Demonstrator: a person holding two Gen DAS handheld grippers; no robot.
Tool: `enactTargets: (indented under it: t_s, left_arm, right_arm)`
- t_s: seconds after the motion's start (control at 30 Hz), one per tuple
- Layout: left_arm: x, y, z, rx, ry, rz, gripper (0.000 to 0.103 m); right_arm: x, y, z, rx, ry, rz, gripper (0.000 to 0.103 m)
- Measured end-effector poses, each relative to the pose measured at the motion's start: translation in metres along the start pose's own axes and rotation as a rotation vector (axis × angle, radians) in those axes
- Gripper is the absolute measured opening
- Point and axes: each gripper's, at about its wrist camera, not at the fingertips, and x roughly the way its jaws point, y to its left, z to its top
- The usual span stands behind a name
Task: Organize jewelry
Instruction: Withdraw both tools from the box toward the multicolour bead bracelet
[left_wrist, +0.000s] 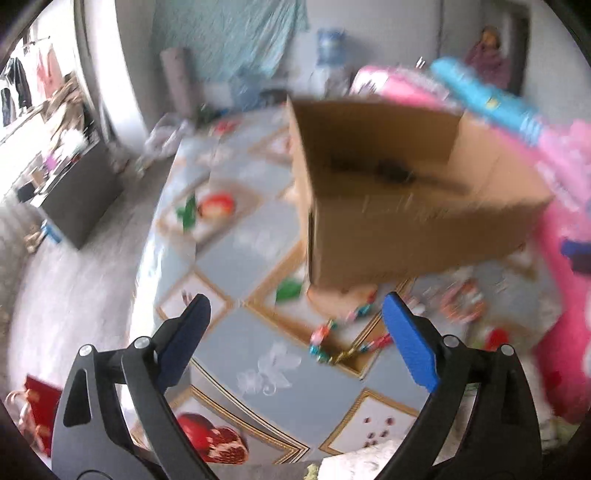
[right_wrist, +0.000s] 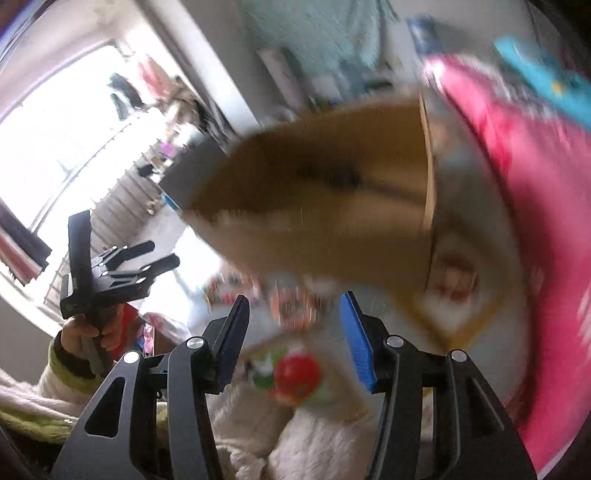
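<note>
Your left gripper (left_wrist: 295, 310) hangs with its jaws wide apart and nothing between them. Your right gripper (right_wrist: 293, 308) stands partly open, also empty. The box (left_wrist: 406, 206) sits open-topped on the table (left_wrist: 236, 240), something dark lying inside. A beaded necklace (left_wrist: 343, 339) lies on the table just in front of the box, below your left gripper. Your left hand (right_wrist: 88, 332) shows in the right wrist view, left of the box.

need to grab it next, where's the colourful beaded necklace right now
In the left wrist view the colourful beaded necklace lies on the patterned tablecloth, just in front of the brown cardboard box.
</note>
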Motion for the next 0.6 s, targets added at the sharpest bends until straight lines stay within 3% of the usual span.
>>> enactTargets:
  t_s: [0.07,0.17,0.33,0.6]
  left_arm:
    - [0.025,-0.006,-0.007,-0.009,0.046,-0.015,0.090]
    - [0.049,-0.018,-0.011,0.026,0.075,0.026,0.090]
    - [0.053,-0.030,-0.025,0.127,0.082,0.045,0.091]
    - [0.042,-0.013,-0.055,0.098,0.063,0.011,0.095]
  right_arm:
    - [0.020,0.004,-0.014,0.032,0.049,-0.016,0.050]
    - [0.039,0.018,-0.024,0.042,0.074,-0.025,0.051]
    - [0.039,0.040,-0.022,-0.016,0.016,-0.091,0.067]
    - [0.027,0.065,-0.015,-0.140,-0.084,-0.266,0.092]
